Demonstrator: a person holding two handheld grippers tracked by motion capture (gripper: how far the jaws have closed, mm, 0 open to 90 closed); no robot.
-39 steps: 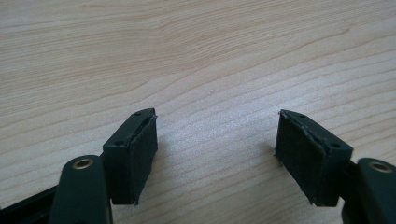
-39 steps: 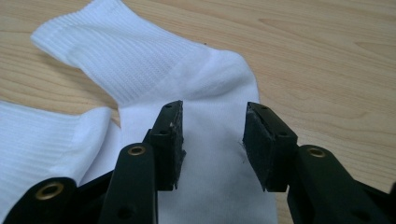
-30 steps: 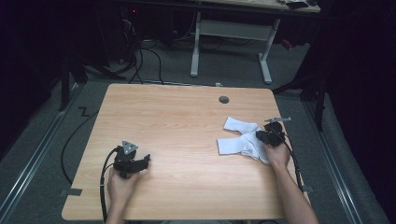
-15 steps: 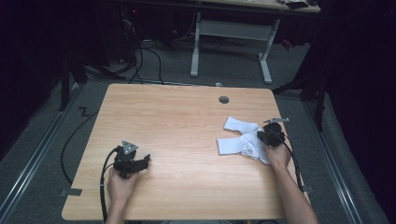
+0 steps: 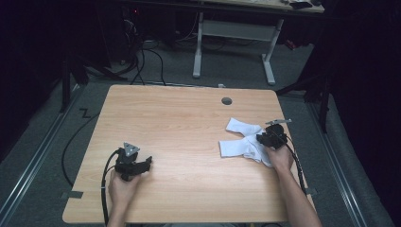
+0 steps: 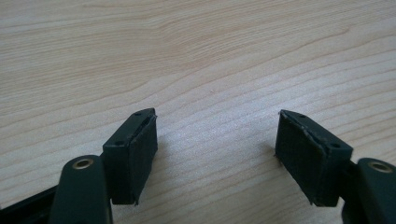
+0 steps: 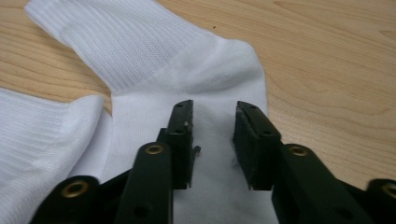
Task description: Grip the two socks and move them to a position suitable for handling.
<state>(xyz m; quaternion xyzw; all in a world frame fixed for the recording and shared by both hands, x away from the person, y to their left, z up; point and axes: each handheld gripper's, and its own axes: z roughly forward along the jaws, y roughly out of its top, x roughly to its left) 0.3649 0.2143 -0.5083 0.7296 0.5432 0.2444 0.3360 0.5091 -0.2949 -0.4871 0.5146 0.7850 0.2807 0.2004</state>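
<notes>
Two white socks (image 5: 243, 142) lie overlapped on the right part of the wooden table (image 5: 189, 123). My right gripper (image 5: 262, 138) rests low on them at their right end. In the right gripper view one ribbed sock (image 7: 140, 46) runs up and to the left, and a second sock's cuff (image 7: 37, 135) lies at the left. The right gripper (image 7: 212, 126) has just been opening. Its pads stand apart over the flat sock fabric without pinching it. My left gripper (image 5: 142, 163) rests on bare wood near the front left. In its own view the left gripper (image 6: 217, 144) is wide open with nothing between its jaws.
A round cable hole (image 5: 226, 100) sits near the table's far edge. A black cable (image 5: 106, 189) trails from the left gripper over the front edge. Beyond the table stand a white desk frame (image 5: 231, 33) and floor cables (image 5: 137, 61).
</notes>
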